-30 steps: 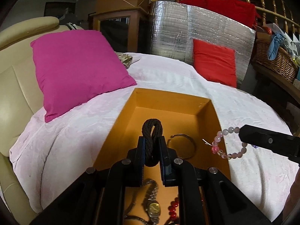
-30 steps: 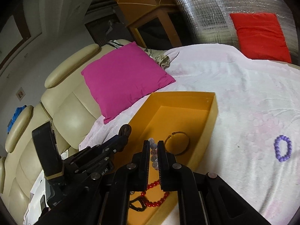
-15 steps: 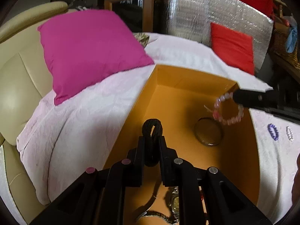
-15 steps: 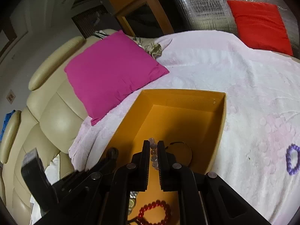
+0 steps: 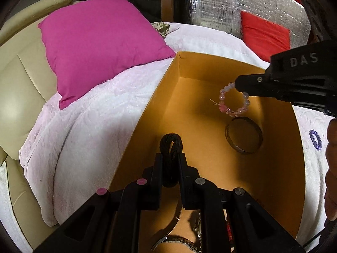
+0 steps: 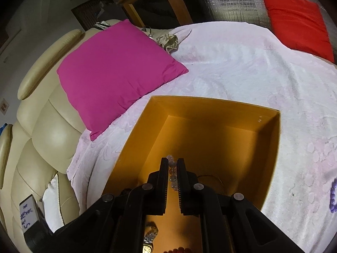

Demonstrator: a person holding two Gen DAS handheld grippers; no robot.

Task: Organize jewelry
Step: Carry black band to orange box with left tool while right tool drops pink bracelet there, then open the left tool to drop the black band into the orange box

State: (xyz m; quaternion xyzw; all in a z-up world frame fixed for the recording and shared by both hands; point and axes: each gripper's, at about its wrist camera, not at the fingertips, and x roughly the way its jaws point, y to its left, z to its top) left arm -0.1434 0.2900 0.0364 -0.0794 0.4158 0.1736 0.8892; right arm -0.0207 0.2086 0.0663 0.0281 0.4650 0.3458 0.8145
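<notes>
An open orange box [image 5: 299, 168] [image 6: 273, 151] lies on a pink-white blanket. My left gripper [image 5: 171, 158] is shut on a black braided hair tie [image 5: 171, 145] and holds it over the box's near half. My right gripper [image 6: 173, 162] is shut on a pale pink bead bracelet [image 5: 233, 101] [image 6: 172, 168], which hangs over the box's far right part; the gripper also shows in the left wrist view [image 5: 242, 84]. In the box lie a metal bangle [image 5: 244, 135], a wristwatch [image 6: 148, 242] and red beads [image 6: 179, 249].
A purple bead bracelet [image 5: 315, 139] [image 6: 333, 196] lies on the blanket [image 6: 242, 67] right of the box. A magenta cushion [image 5: 101, 48] leans on the cream sofa at left. A red cushion [image 6: 297, 19] and a silver foil panel stand at the back.
Both grippers have moved forward over the box. The pink bracelet has gone from beside the box's right wall to above its inside. The hair tie stays gripped.
</notes>
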